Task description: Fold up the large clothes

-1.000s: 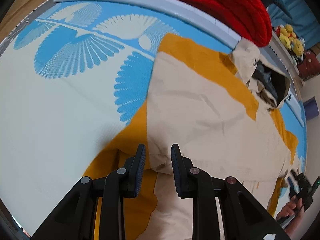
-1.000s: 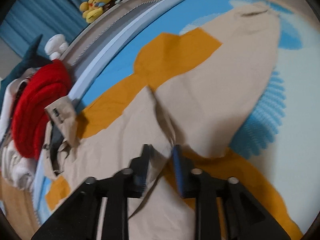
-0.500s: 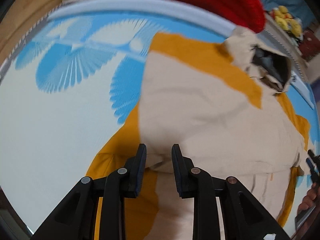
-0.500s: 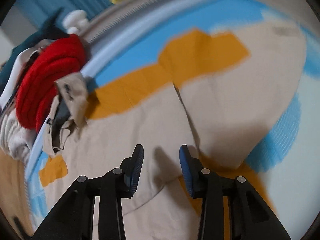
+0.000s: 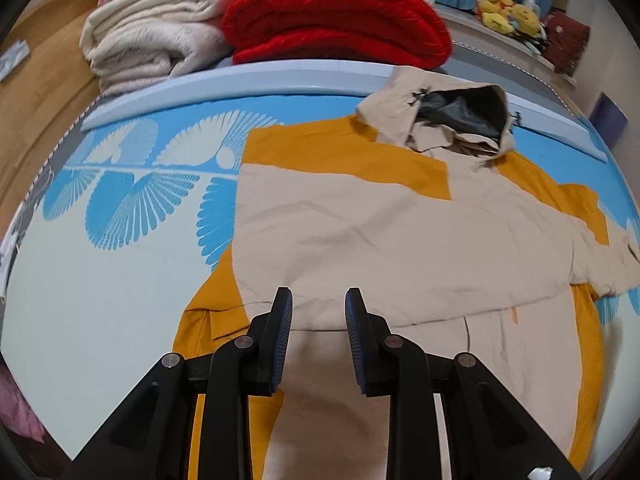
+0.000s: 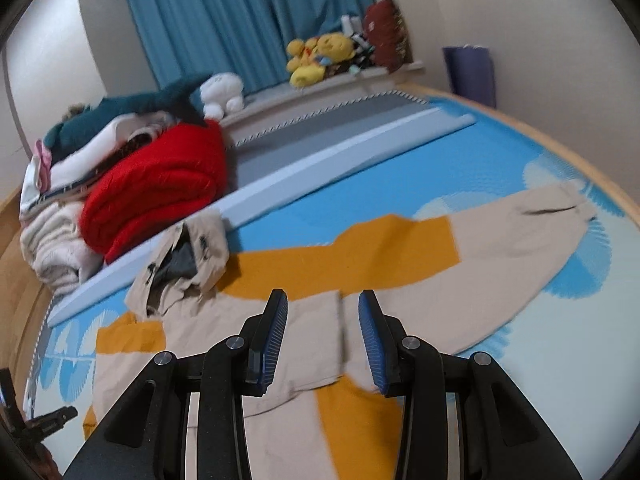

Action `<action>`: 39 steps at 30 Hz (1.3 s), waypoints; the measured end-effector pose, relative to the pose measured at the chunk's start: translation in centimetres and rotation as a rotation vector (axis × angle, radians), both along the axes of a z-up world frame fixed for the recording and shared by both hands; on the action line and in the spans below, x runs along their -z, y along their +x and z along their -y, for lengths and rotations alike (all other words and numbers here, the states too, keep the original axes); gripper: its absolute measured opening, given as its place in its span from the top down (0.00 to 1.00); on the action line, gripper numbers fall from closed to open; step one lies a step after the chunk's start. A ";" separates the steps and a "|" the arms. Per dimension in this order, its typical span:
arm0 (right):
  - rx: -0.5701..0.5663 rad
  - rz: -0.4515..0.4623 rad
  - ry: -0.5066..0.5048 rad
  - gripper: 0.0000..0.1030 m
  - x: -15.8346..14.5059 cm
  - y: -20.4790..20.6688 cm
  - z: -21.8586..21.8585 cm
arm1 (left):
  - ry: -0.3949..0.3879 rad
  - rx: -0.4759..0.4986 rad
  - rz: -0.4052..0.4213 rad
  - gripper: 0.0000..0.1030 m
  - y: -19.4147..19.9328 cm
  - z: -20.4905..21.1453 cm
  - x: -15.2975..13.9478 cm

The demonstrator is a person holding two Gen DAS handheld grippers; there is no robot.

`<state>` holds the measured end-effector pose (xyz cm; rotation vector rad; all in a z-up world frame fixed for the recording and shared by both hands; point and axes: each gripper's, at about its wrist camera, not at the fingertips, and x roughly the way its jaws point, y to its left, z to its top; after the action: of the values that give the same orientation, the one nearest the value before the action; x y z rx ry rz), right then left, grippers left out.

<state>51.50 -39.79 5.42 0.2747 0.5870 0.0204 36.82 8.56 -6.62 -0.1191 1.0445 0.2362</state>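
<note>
A large beige and mustard-orange hooded jacket [image 5: 360,232] lies flat on a blue and white patterned mat [image 5: 120,240], its hood [image 5: 452,120] toward the far rail. One sleeve is folded across the chest. The other sleeve [image 6: 520,240] stretches out to the right in the right wrist view. My left gripper [image 5: 318,316] is open and empty above the folded sleeve's lower edge. My right gripper [image 6: 322,320] is open and empty above the jacket body [image 6: 300,340]. The left gripper's tip [image 6: 48,420] shows at the right wrist view's lower left.
A folded red blanket [image 5: 336,20] and a cream blanket [image 5: 152,28] are stacked behind the pale blue rail [image 5: 240,80]. Plush toys [image 6: 320,56] sit on a ledge before blue curtains [image 6: 248,20]. A purple bin [image 6: 470,72] stands at the far right.
Both grippers have lifted up and back from the jacket. The right gripper, shut on the fabric a second ago, has opened and let it go. The sleeve now lies folded across the chest.
</note>
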 end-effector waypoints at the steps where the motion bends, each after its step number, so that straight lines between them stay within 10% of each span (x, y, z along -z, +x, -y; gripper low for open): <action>1: 0.017 0.007 0.018 0.64 -0.2 -0.3 1.4 | 0.004 0.011 0.001 0.76 -0.1 0.4 -0.1; 4: 0.075 0.016 0.078 0.86 -0.7 -1.2 6.0 | 0.006 0.032 0.005 0.76 -0.3 1.4 -0.3; 16: 0.385 0.014 0.127 0.67 -3.0 -5.1 21.2 | -0.045 0.102 0.019 0.76 0.5 3.8 -1.7; 20: 0.337 -0.025 0.121 0.81 -2.2 -3.3 24.0 | -0.041 0.110 0.003 0.76 0.3 4.0 -1.2; 28: 0.340 -0.169 0.091 0.88 2.8 4.3 30.1 | -0.046 0.094 -0.020 0.76 0.9 4.2 0.0; 39: 0.409 -0.362 0.197 0.70 13.6 10.8 35.4 | -0.046 0.119 -0.052 0.76 3.3 5.0 2.4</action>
<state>62.30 -75.19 -8.19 0.5933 0.8802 -0.3748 40.08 3.54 -9.00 -0.0922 1.1055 0.1074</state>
